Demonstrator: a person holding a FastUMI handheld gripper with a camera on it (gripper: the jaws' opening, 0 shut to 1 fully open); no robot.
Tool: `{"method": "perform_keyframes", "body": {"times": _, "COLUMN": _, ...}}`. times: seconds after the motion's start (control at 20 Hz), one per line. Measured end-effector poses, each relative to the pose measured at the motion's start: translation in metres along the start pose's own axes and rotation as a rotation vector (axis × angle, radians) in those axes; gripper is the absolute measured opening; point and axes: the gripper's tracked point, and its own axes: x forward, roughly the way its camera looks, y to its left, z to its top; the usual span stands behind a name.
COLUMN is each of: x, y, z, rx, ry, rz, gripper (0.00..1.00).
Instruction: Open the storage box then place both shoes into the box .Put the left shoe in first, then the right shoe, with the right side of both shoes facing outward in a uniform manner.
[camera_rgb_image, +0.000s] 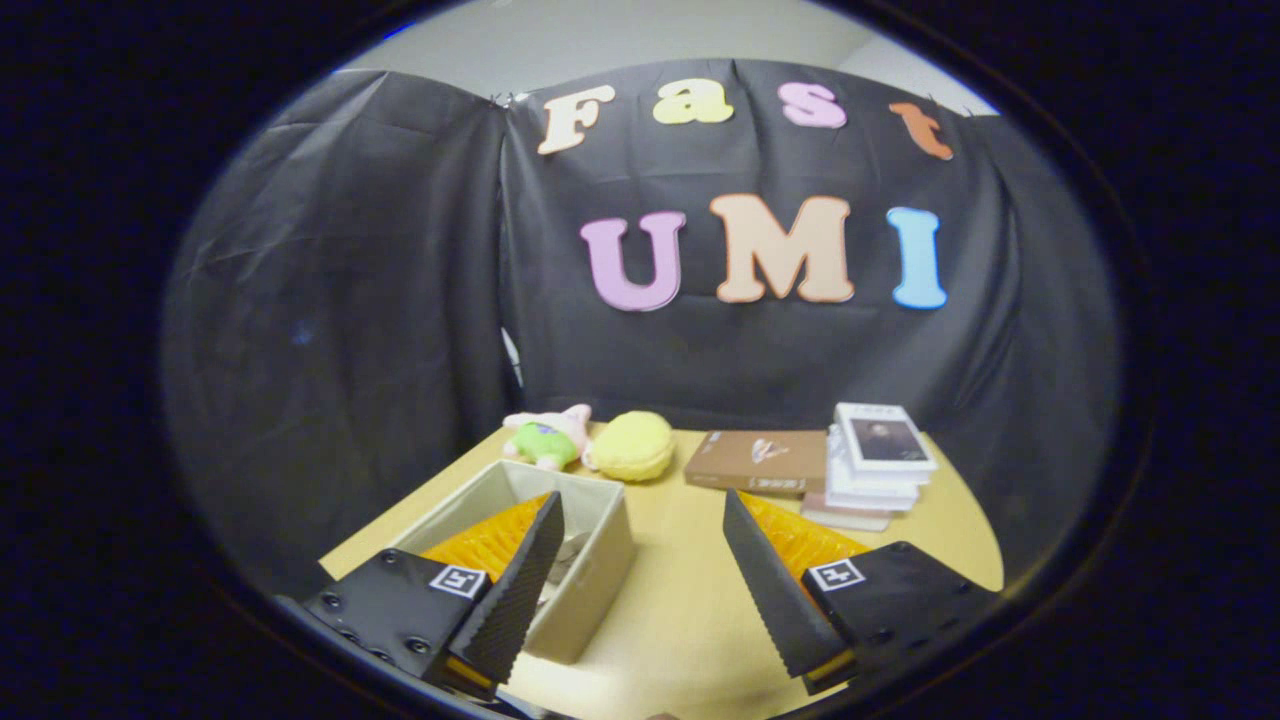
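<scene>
Gripper view, looking along the tool (640, 580): fingers spread wide, holding nothing, hovering above the bench (680, 600). Storage box (600, 560) sits under and just ahead of the left finger, top already open, pale walls upright, with something pale and crumpled lying inside near the finger tip, too hidden to name as a shoe. No shoe clearly seen elsewhere ahead of the tool. Farther beyond the fingers, near the back of the bench: a green and pink plush toy (548, 438), a yellow round cushion (632, 446) touching it, a flat brown box (757, 460), and a stack of books (875, 465) just beside that.

Judged as a searching or returning step between placements. Best done by swinging the tool to bring the next shoe between the fingers, gripping across the heel collar, then lowering into the box with the right side turned outward, matching the other shoe. Worth keeping the left finger off the near box wall.
</scene>
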Motion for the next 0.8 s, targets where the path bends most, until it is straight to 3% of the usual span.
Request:
{"method": "perform_keyframes", "body": {"times": 0.4, "x": -0.038, "y": -0.087, "z": 0.013, "rx": 0.019, "ry": -0.128, "rz": -0.138, "gripper": 1.0}}
{"method": "perform_keyframes", "body": {"times": 0.8, "x": -0.061, "y": -0.147, "z": 0.006, "rx": 0.059, "ry": -0.155, "rz": -0.22, "gripper": 1.0}}
